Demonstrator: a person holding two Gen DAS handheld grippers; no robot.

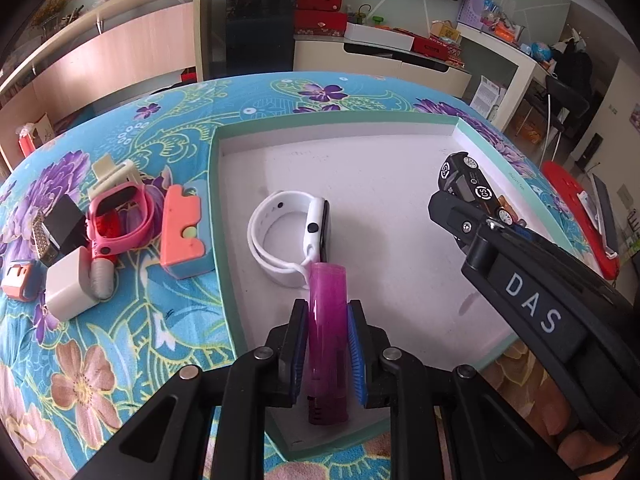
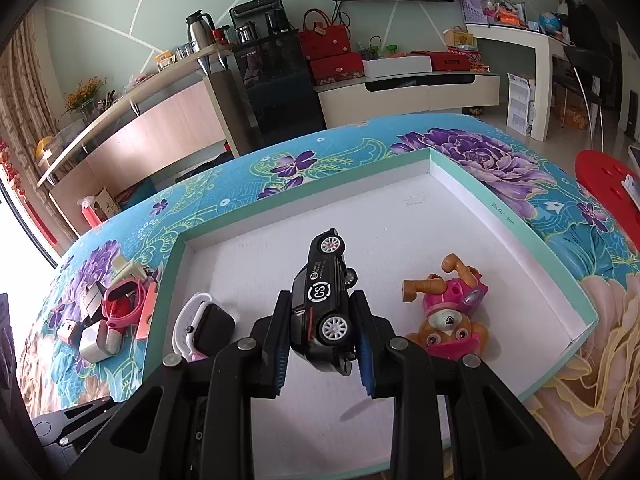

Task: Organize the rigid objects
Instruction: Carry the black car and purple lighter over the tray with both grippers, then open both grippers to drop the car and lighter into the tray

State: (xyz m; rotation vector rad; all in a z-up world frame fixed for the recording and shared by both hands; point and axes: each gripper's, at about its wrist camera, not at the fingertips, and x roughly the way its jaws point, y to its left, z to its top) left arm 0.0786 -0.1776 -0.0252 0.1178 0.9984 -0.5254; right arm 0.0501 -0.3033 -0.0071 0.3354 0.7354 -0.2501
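Observation:
My left gripper point(image 1: 327, 344) is shut on a pink translucent lighter point(image 1: 326, 332), held over the near part of the white tray point(image 1: 360, 168). A white smartwatch point(image 1: 290, 236) lies in the tray just beyond the lighter. My right gripper point(image 2: 322, 330) is shut on a black toy car point(image 2: 324, 300) and holds it above the tray's middle point(image 2: 400, 216). The car also shows in the left wrist view point(image 1: 468, 184). A pink and tan toy puppy point(image 2: 448, 312) lies in the tray to the right of the car. The watch shows at the left in the right wrist view point(image 2: 204, 326).
Left of the tray on the floral cloth lie a pink watch point(image 1: 120, 216), an orange and blue block point(image 1: 182, 232), a white charger cube point(image 1: 68, 284), a black box point(image 1: 64, 220) and a small orange item point(image 1: 18, 280). A red stool point(image 2: 608, 184) stands to the right.

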